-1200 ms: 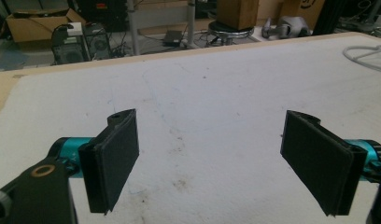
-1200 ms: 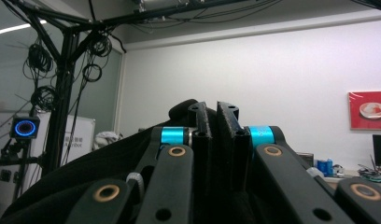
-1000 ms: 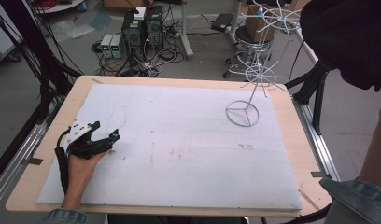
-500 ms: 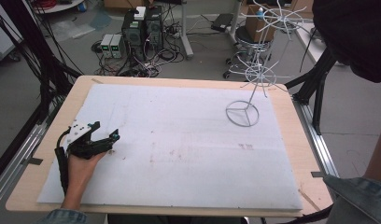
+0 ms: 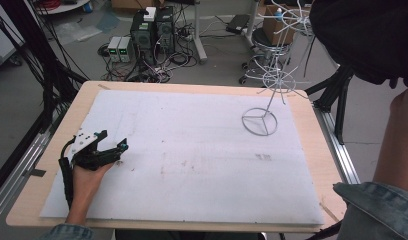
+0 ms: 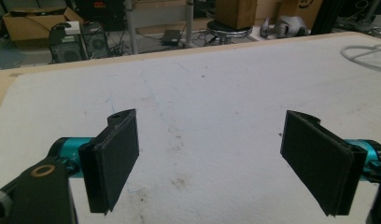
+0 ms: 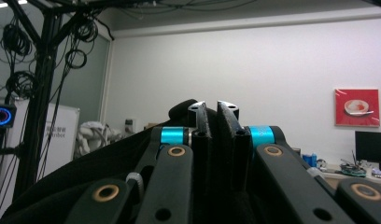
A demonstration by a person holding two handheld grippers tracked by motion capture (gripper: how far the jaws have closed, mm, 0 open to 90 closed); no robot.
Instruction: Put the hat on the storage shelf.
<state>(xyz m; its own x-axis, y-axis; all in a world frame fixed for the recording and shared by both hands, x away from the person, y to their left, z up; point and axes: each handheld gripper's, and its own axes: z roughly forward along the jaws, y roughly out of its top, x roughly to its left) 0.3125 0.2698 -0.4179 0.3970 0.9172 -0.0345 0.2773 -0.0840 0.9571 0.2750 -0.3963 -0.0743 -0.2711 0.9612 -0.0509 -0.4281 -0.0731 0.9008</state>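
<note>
A: Rack (image 5: 266,90), wire, white, stands upright at the far right of the desk (image 5: 52,145). Its ring base rests on the white mat (image 5: 192,150). Nothing touches it.

B: Left claw (image 5: 123,148) status?

A: Released. The left gripper view shows both pads (image 6: 115,158) spread wide with bare mat between them. The claw rests low at the near left of the desk, well apart from the rack, and grips nothing.

B: Right claw (image 7: 215,109)?

A: Clenched, with the pads pressed together. It is raised and points at the room's far wall (image 7: 272,60), not at the desk. Dark cloth (image 7: 86,172) lies around its body; it is not clear that any of it sits between the pads.

B: Hazards from this state?

A: Three, as a judgement. First: the rack is tall on a narrow ring base. A sideways push high on the stem could tip it toward the desk's far edge. Second: the spokes are thin. A claw that arrives still clenched will knock the wire rather than take it, so open it before approach. Third: the cloth near the right claw could snag on a spoke and drag the rack.

B: Precaution?

A: Approach slowly and level. Seize the stem low, near the base.
</note>
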